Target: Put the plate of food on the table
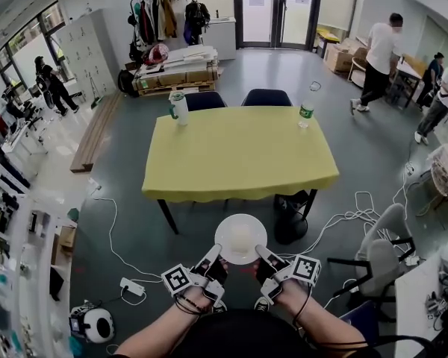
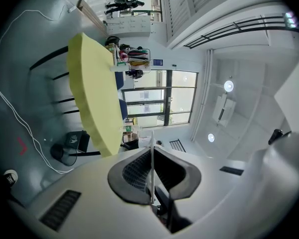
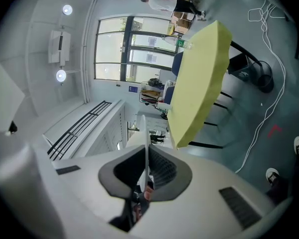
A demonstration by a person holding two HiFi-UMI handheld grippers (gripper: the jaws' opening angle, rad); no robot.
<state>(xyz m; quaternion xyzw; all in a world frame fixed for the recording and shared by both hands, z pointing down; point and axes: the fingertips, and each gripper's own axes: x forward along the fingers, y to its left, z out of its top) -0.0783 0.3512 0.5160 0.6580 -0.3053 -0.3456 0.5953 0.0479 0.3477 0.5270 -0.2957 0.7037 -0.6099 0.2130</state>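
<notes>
Through the head view, I hold the white plate between my two grippers, over the grey floor. My left gripper takes the plate's left rim and my right gripper takes its right rim. A pale piece of food lies at the plate's middle, but it is too washed out for me to say what it is. The yellow counter lies ahead of both grippers, beyond the plate and apart from it. On its far left corner stands a bottle with a green label, and on its far right a smaller bottle. Two dark chairs stand at the counter's far edge. A white cable trails over the floor off to the left of my left gripper.

In the left gripper view, my left gripper's jaws are pressed together on the plate's rim. The plate shows edge-on as a thin white line rising from between the dark pads. The counter stands ahead of the jaws and clear of the plate.

In the right gripper view, my right gripper's jaws likewise clamp the plate, seen edge-on between the ribbed pads. The counter is ahead of them and does not touch the plate.
</notes>
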